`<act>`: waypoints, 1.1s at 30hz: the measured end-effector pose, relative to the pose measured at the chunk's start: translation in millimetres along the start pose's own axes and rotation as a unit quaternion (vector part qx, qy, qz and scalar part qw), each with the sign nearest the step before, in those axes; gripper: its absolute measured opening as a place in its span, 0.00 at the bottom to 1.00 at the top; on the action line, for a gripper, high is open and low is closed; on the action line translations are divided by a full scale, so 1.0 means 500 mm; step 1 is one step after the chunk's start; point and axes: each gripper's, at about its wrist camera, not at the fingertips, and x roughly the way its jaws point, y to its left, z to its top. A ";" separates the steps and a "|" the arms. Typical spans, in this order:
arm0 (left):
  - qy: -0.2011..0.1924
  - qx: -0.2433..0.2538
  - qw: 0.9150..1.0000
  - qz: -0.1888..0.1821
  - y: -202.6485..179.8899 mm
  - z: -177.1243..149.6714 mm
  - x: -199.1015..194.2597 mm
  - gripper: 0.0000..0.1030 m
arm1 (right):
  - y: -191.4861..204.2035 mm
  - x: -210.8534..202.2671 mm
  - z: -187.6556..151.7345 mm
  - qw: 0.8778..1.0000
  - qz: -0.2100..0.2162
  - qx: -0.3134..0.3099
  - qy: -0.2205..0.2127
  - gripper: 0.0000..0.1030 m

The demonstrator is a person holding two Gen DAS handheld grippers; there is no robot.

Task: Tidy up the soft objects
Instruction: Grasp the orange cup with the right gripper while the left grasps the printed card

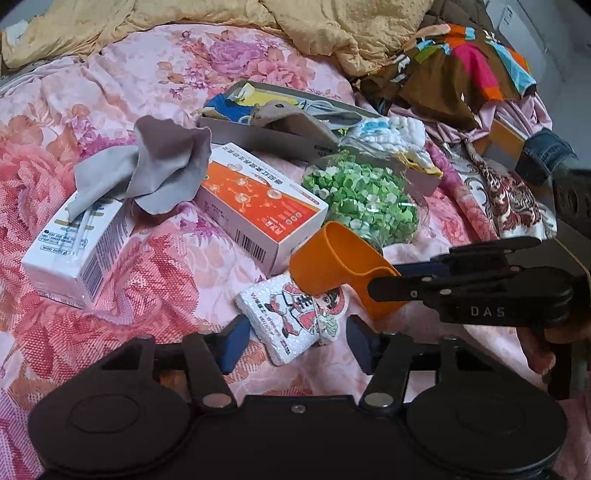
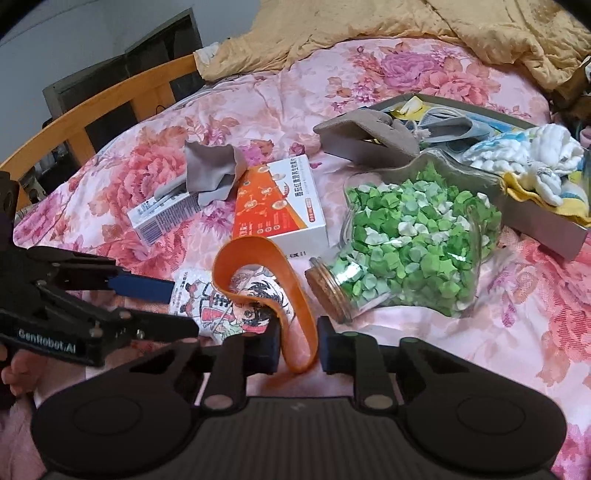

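So the orange silicone piece (image 2: 266, 280) — a floppy, curled funnel-looking thing — sits between the fingers of the right gripper (image 2: 297, 347), which are closed in on its lower end but I can't tell if they're actually pinching it. It arches up over a small white packet with a cartoon print (image 1: 295, 317), which lies flat on the pink floral bedspread (image 1: 155, 266). The left gripper (image 1: 295, 343) hangs just over that packet with its blue pads spread wide, one on each side, touching nothing.

Right behind the orange piece is an orange-and-white box (image 1: 258, 206), and beside that a glass jar of green paper stars (image 2: 413, 251) lying on its side, cork end pointing toward the right gripper. A grey cloth (image 1: 147, 170) is draped over a white carton (image 1: 70, 251) further left. Farther back there's a shallow grey box (image 2: 546, 221) stuffed with soft stuff — a tan fabric bit (image 2: 369, 129) hanging over its edge, a white knit bundle (image 2: 524, 151). A mustard blanket (image 1: 258, 26) is bunched up at the far end.
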 end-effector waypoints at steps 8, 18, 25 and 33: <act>-0.044 0.005 0.999 -0.027 -0.019 0.006 -0.024 0.43 | -0.007 -0.019 -0.002 0.999 -0.015 0.029 0.002 0.19; -0.042 0.000 0.999 -0.029 -0.038 0.014 0.016 0.39 | -0.028 -0.018 -0.002 0.998 -0.022 0.058 0.003 0.19; -0.034 -0.036 0.999 -0.016 -0.015 0.024 0.039 0.28 | -0.020 -0.007 -0.002 0.999 -0.015 0.050 -0.002 0.20; -0.028 -0.028 0.999 -0.002 -0.019 0.020 0.043 0.25 | 0.003 0.014 -0.005 1.000 0.003 0.020 -0.001 0.29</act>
